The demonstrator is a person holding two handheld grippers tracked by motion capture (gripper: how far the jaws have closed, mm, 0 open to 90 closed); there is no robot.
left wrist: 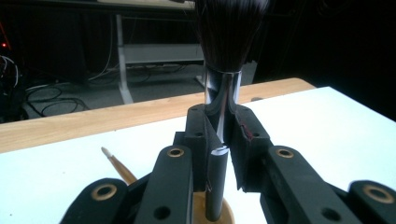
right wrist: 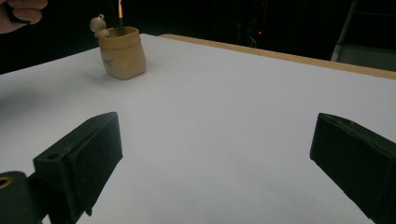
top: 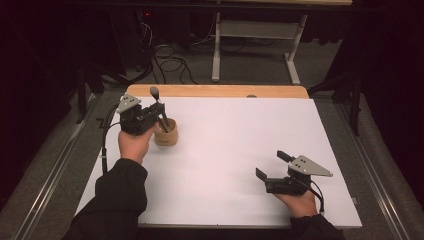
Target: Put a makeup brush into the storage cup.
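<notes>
The left gripper (top: 161, 116) was clamped on the chrome ferrule of a dark-bristled makeup brush with a black handle (left wrist: 223, 88), held upright with its handle end down inside a small tan sack-shaped holder (top: 166, 134). The holder stood on the white tabletop (top: 235, 145) near its far left corner. The right gripper (top: 270, 165) rested near the near right corner, its jaws spread wide around nothing.

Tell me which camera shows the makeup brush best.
The left gripper view: the brush stands clamped between the left gripper jaws, bristles, metal ferrule and dark handle all close up. The high view shows it small, rising from the tan holder. The right gripper view shows a thin stick in that holder.
</notes>
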